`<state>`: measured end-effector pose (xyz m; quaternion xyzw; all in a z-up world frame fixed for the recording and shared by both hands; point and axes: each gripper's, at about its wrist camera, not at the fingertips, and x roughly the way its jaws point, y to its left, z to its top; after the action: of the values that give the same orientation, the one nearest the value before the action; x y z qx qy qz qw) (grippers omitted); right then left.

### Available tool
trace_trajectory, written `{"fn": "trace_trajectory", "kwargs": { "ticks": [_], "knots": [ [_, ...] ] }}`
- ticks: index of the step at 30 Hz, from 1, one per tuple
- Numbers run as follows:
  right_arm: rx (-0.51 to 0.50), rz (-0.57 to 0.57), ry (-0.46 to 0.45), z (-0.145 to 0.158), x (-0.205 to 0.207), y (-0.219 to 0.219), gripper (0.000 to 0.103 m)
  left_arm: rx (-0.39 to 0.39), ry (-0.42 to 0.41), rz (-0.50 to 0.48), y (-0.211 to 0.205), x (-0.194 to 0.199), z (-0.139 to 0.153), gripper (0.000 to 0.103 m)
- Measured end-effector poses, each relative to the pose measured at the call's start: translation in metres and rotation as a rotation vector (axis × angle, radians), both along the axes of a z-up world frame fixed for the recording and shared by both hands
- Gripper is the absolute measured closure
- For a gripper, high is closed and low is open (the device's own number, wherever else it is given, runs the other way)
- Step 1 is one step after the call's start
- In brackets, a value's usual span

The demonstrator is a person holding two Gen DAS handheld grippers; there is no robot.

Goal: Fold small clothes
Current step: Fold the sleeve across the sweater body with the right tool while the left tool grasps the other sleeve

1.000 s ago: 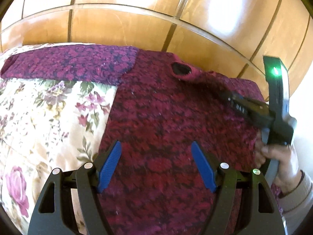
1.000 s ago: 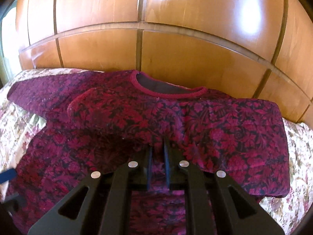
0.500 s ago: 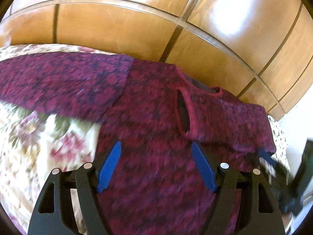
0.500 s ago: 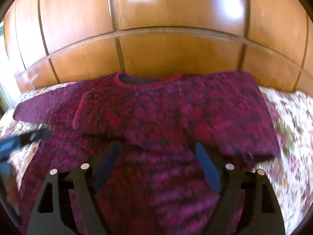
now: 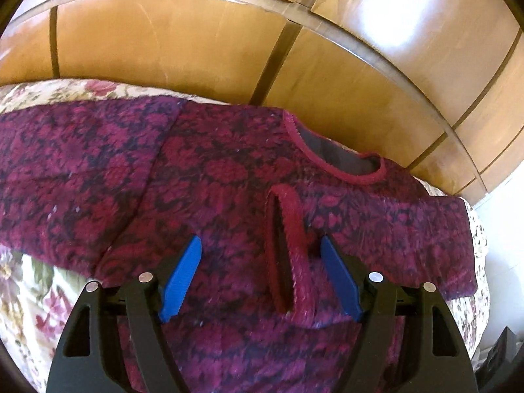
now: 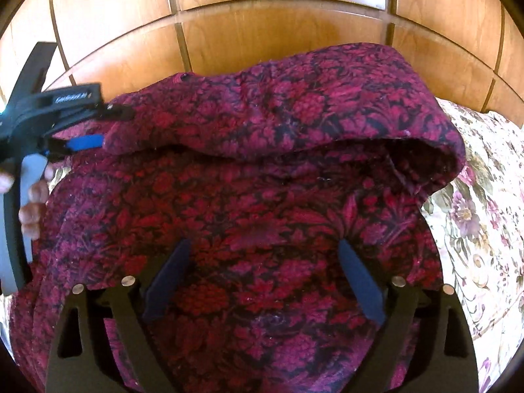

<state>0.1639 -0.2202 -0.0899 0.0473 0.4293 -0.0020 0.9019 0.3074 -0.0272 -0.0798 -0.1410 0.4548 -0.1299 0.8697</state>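
A dark red patterned knitted sweater (image 5: pixel 229 190) lies front up on a floral bedspread (image 5: pixel 29 288). Its right sleeve (image 5: pixel 386 229) is folded across the chest, with the cuff (image 5: pixel 288 255) between the open jaws of my left gripper (image 5: pixel 262 278). The left sleeve (image 5: pixel 75 170) lies stretched out to the left. The neckline (image 5: pixel 334 160) is at the far side. My right gripper (image 6: pixel 262 278) is open and empty over the sweater body (image 6: pixel 229 222), below the folded sleeve (image 6: pixel 311 114). The left gripper also shows in the right wrist view (image 6: pixel 85 140), at the sleeve's end.
A glossy wooden panelled headboard (image 5: pixel 229 49) rises just behind the sweater. The bedspread (image 6: pixel 484 229) lies bare to the right of the sweater. A white wall (image 5: pixel 504 229) is at the far right.
My right gripper has opened, let go of the sleeve and pulled back toward the hem. My left gripper has moved right and forward, so the folded sleeve's cuff now sits between its jaws.
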Motion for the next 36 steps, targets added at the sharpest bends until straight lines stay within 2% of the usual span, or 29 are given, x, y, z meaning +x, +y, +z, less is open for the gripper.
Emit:
{"fn": "trace_trajectory", "kwargs": {
  "ticks": [10, 16, 18, 20, 22, 25, 27, 31, 32, 36],
  "knots": [
    [-0.008, 0.009, 0.009, -0.002, 0.004, 0.004, 0.004, 0.037, -0.023, -0.004, -0.013, 0.007, -0.001, 0.029],
    [-0.025, 0.012, 0.017, -0.004, 0.006, 0.005, 0.003, 0.059, -0.036, -0.021, -0.019, 0.007, -0.001, 0.042],
    [-0.028, 0.012, 0.018, -0.004, 0.006, 0.006, 0.003, 0.072, -0.040, -0.025, -0.021, 0.008, 0.000, 0.043],
    [-0.033, 0.013, 0.023, -0.005, 0.007, 0.007, 0.003, 0.070, -0.040, -0.040, -0.024, 0.009, 0.000, 0.052],
    [-0.046, 0.015, 0.029, -0.006, 0.008, 0.008, 0.003, 0.083, -0.046, -0.044, -0.027, 0.009, 0.001, 0.055],
    [-0.054, 0.015, 0.031, -0.006, 0.009, 0.009, 0.002, 0.088, -0.049, -0.063, -0.033, 0.010, 0.001, 0.068],
    [-0.052, 0.016, 0.031, -0.006, 0.009, 0.009, 0.002, 0.112, -0.062, -0.069, -0.039, 0.010, 0.002, 0.073],
    [-0.055, 0.017, 0.030, -0.005, 0.007, 0.008, 0.002, 0.161, -0.096, -0.082, -0.051, 0.009, 0.007, 0.096],
    [-0.055, 0.017, 0.030, -0.005, 0.007, 0.008, 0.002, 0.168, -0.110, -0.082, -0.051, 0.009, 0.010, 0.099],
    [-0.060, 0.017, 0.030, -0.005, 0.007, 0.007, 0.002, 0.172, -0.171, -0.063, -0.040, 0.009, 0.029, 0.099]
  ]
}}
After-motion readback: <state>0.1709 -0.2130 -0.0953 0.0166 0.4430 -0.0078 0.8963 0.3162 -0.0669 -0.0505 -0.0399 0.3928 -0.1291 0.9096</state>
